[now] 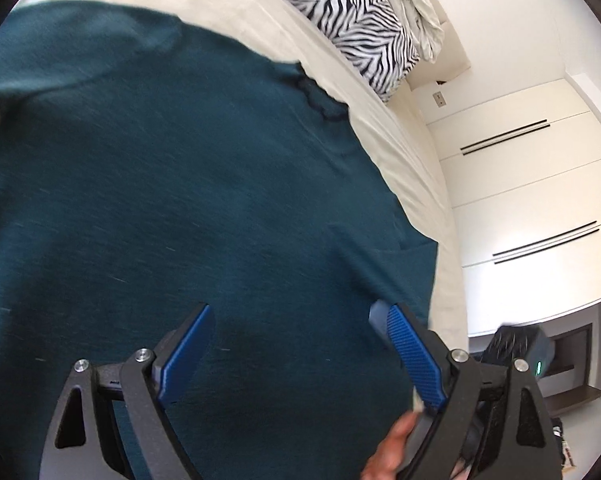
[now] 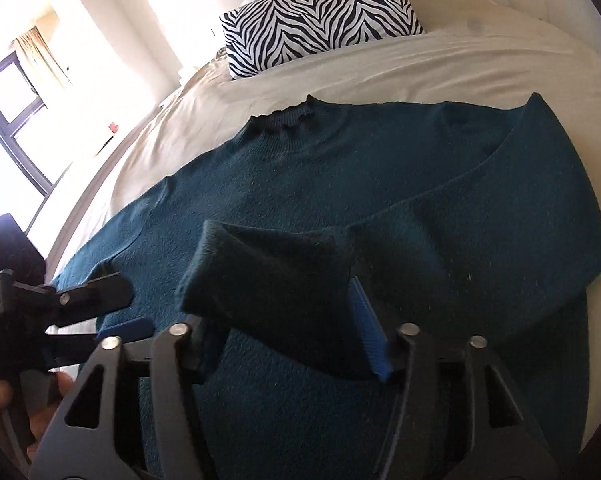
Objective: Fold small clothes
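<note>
While the teal sweater [image 2: 340, 168] lies flat on the bed [image 2: 480, 60], its cuff [image 2: 268, 272] sits between the right gripper [image 2: 288, 344] fingers, not visibly pinched; left gripper [image 1: 296, 356] fingers spread apart above it. Zebra pillow [image 2: 320, 24] far back.

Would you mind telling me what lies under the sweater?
The sweater lies on a cream bedsheet, which shows all round it. A folded sleeve rests on top. Anything beneath the knit itself is hidden.

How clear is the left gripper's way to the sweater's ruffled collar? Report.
Probably clear: the left gripper is open over the teal sweater, and only flat knit lies between it and the ruffled collar. Nothing stands in between.
</note>
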`<state>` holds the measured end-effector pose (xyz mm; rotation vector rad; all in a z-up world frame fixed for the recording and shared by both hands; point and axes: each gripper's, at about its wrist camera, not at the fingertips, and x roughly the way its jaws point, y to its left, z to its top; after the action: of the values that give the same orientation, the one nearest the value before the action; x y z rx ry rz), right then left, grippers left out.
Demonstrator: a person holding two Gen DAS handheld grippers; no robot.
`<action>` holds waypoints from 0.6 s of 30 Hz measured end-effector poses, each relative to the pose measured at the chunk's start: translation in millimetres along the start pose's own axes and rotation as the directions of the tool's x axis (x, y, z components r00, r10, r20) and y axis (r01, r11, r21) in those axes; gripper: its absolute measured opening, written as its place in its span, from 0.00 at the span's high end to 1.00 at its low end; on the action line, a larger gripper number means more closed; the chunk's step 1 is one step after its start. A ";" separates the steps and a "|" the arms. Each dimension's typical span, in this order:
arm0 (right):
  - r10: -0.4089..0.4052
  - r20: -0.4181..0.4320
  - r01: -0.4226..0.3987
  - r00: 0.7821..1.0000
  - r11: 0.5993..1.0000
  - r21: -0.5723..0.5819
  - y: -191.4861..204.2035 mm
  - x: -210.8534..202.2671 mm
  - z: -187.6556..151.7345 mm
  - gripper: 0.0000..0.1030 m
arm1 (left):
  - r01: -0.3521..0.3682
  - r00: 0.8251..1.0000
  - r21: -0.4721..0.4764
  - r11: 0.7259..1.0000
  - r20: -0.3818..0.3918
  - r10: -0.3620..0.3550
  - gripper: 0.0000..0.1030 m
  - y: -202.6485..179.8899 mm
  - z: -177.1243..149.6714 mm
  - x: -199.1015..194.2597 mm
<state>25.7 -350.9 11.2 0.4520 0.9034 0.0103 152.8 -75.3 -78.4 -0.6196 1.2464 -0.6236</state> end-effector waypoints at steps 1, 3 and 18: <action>0.009 0.005 -0.009 1.000 1.000 0.008 -0.4 -5.2 -5.4 0.40 | 0.010 1.000 -0.004 1.000 -0.011 -0.010 0.12 -2.1 -0.5 5.1; 0.037 0.006 -0.038 0.999 0.997 0.072 -6.9 -12.4 -13.9 0.40 | 0.024 0.999 -0.017 1.000 -0.037 -0.025 0.11 -5.8 -0.9 17.0; 0.211 0.094 -0.231 0.973 0.877 0.422 -104.7 -43.8 -57.3 0.40 | -0.010 0.992 0.004 1.000 -0.123 0.010 0.91 -34.1 11.7 61.6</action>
<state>-63.9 -432.9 -26.3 0.9669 0.8029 0.0090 173.6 -142.2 -91.9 -0.5786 1.3625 -0.6633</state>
